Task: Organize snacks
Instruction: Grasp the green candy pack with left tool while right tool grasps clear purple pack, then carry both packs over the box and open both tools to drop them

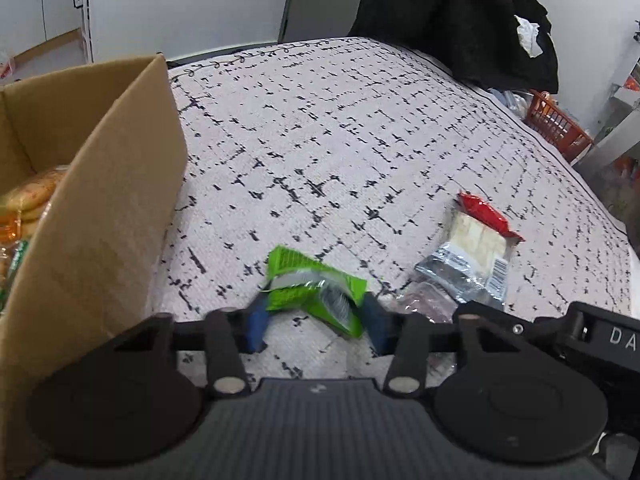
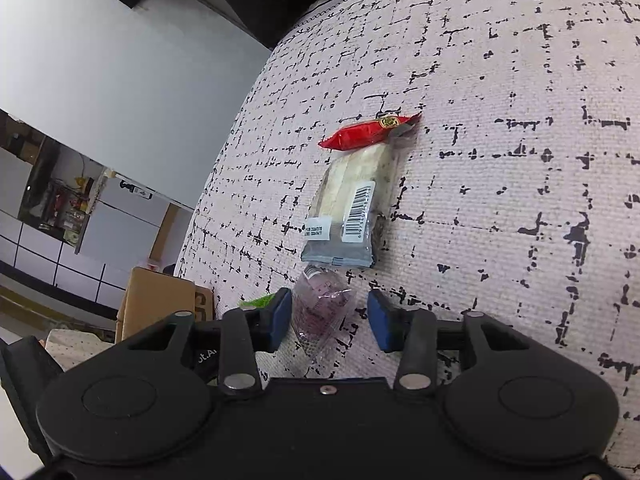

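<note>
A crumpled green snack packet point(image 1: 316, 288) lies on the patterned cloth point(image 1: 320, 140), and my left gripper point(image 1: 316, 320) is shut on it, a blue pad pressing each side. A clear packet with purple contents point(image 2: 324, 312) lies between the pads of my right gripper point(image 2: 330, 316). Its left pad touches the packet, while a small gap shows at the right pad, so the gripper stands open. Beyond it lies a red and silver packet of pale wafers point(image 2: 356, 196), also in the left wrist view point(image 1: 476, 244). A sliver of the green packet point(image 2: 260, 301) shows left of the right gripper.
An open cardboard box point(image 1: 112, 200) stands at the left with bread rolls point(image 1: 36, 196) inside. It also shows in the right wrist view point(image 2: 160, 300). An orange basket point(image 1: 556, 124) sits off the table's far right edge. A black garment point(image 1: 460, 12) hangs at the back.
</note>
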`<action>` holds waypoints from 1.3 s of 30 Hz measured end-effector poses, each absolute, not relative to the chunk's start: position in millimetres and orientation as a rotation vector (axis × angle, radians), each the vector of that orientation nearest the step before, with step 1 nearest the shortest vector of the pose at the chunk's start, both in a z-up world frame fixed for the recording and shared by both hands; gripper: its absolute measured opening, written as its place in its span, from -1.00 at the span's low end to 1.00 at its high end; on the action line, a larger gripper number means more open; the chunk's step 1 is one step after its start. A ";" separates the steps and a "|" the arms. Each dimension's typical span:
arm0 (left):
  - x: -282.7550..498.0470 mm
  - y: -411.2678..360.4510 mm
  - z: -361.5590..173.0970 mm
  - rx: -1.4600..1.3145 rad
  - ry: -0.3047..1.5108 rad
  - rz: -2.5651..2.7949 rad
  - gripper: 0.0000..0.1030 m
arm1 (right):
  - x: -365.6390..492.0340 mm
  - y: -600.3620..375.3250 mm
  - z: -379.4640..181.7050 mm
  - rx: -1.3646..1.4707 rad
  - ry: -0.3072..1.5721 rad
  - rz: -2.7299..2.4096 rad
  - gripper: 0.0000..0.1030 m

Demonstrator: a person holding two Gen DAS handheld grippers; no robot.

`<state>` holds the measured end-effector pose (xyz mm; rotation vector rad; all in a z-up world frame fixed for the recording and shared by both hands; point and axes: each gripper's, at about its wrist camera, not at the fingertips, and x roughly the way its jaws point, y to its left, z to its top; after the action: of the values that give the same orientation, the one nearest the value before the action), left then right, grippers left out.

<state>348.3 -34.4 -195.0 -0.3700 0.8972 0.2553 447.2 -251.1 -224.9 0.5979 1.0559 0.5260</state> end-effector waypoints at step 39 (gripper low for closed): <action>247.9 -1.1 -69.1 -0.428 0.755 0.124 -0.60 | 354.0 -212.1 -97.5 0.467 0.783 0.607 -0.92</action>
<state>247.9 -1.1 -69.1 -0.4279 0.7554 0.1237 354.0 -212.1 -97.5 0.4668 0.7831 0.6072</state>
